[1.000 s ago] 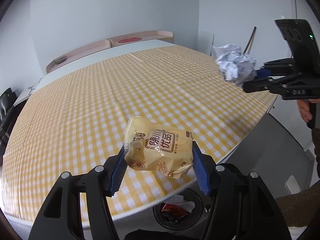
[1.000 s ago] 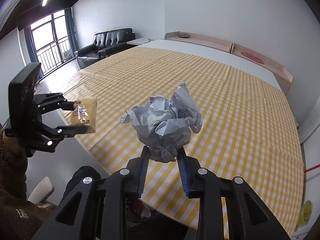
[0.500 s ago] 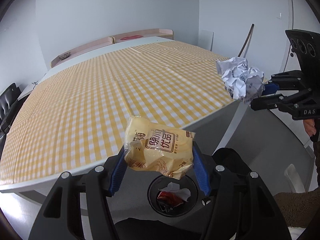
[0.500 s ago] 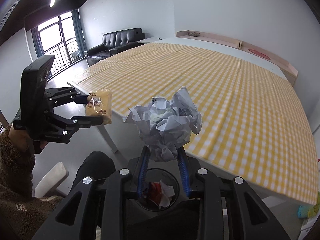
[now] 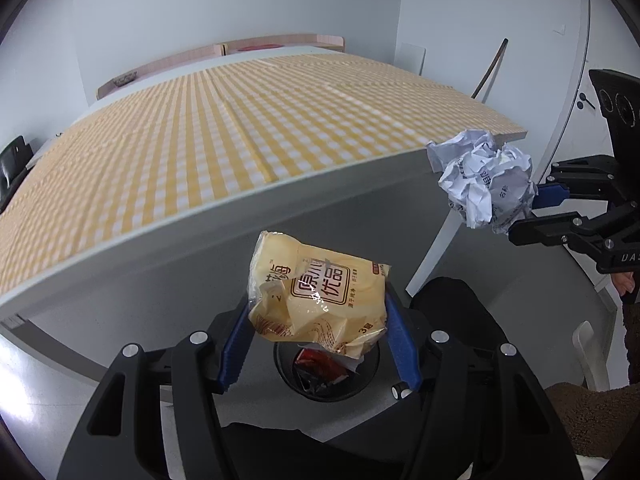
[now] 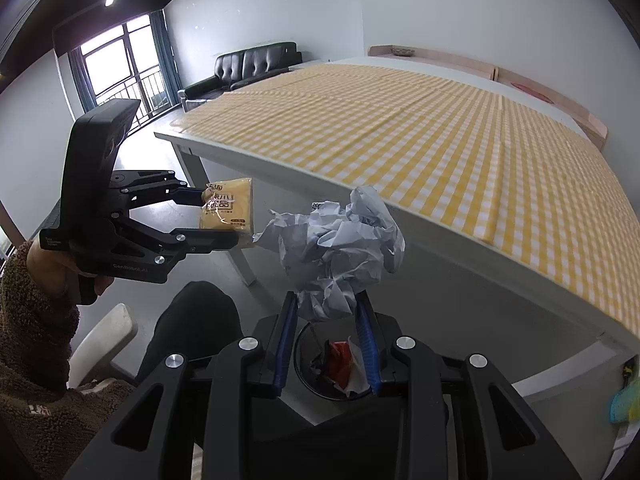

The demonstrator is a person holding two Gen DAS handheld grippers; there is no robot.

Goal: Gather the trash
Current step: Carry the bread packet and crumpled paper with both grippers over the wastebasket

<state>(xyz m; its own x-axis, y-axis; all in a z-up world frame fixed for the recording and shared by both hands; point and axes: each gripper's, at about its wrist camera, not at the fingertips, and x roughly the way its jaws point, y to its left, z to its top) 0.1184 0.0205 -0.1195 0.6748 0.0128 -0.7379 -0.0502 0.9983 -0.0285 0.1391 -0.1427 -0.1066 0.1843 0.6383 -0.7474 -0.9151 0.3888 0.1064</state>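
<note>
Below, a black bin (image 5: 326,372) waits; left hand-held gripper (image 5: 318,312) clamps snack packet (image 5: 318,290), right (image 6: 326,312) clamps crumpled paper (image 6: 336,248).

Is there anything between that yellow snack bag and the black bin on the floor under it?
Nothing: in the left wrist view the yellow plastic snack bag hangs over the round black bin, only air between.

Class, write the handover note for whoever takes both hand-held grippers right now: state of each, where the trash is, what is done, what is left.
Left hand-held gripper: shut on the yellow snack packet.
Right hand-held gripper: shut on the crumpled paper ball.
Both hang off the table, above the black bin on the floor, which already holds wrappers.
Done: both pieces picked up.
Left: release both into the bin.
</note>
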